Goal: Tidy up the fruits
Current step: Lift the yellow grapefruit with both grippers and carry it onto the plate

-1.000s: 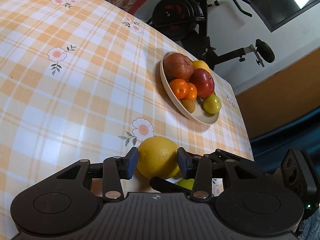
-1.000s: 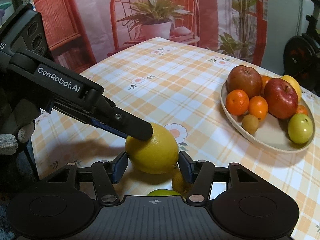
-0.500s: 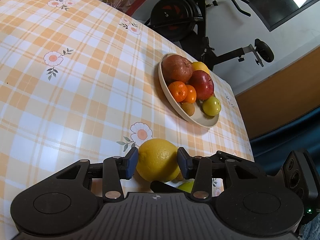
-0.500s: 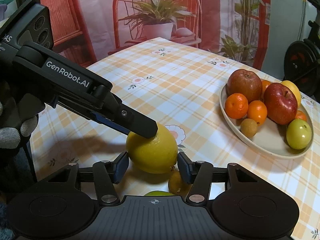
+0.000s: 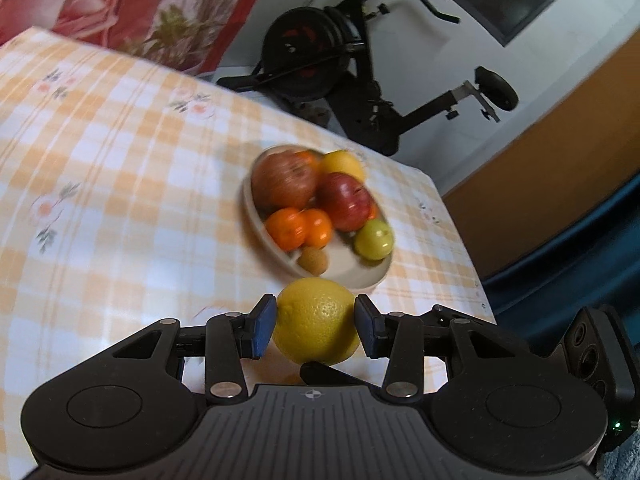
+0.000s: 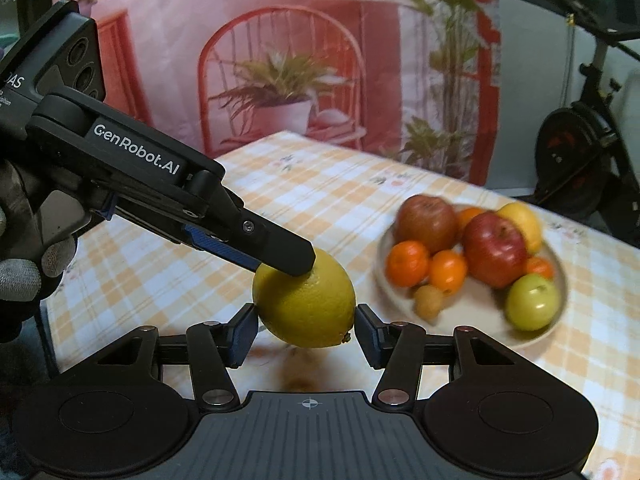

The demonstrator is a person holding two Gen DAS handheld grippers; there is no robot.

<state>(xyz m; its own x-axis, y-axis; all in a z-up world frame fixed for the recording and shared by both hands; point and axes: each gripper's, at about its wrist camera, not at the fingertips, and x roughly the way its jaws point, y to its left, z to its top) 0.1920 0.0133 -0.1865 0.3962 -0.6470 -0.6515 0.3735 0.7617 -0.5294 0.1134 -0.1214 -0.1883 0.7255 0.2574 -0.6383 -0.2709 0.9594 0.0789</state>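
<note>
A large yellow lemon (image 5: 316, 320) hangs just above the checked tablecloth, held from two sides. My left gripper (image 5: 316, 330) is shut on it, blue pads pressed to its flanks. My right gripper (image 6: 306, 334) is shut on the same lemon (image 6: 306, 304). In the right wrist view one of the left gripper's fingers (image 6: 280, 248) lies on top of the lemon. One of the right gripper's fingers (image 5: 332, 376) shows under the lemon in the left wrist view. Just beyond stands a beige plate (image 5: 348, 270) with apples, oranges, a lemon and a kiwi.
The plate (image 6: 560, 276) sits near the table's far right edge (image 5: 452, 216). An exercise bike (image 5: 360, 76) stands behind the table. A gloved hand (image 6: 24, 272) holds the left gripper. A printed backdrop (image 6: 300, 60) hangs past the table.
Both grippers have risen with the lemon, which has left the cloth. The small fruits seen under it before are out of view. The plate now sits more centrally, and the left view has rolled.
</note>
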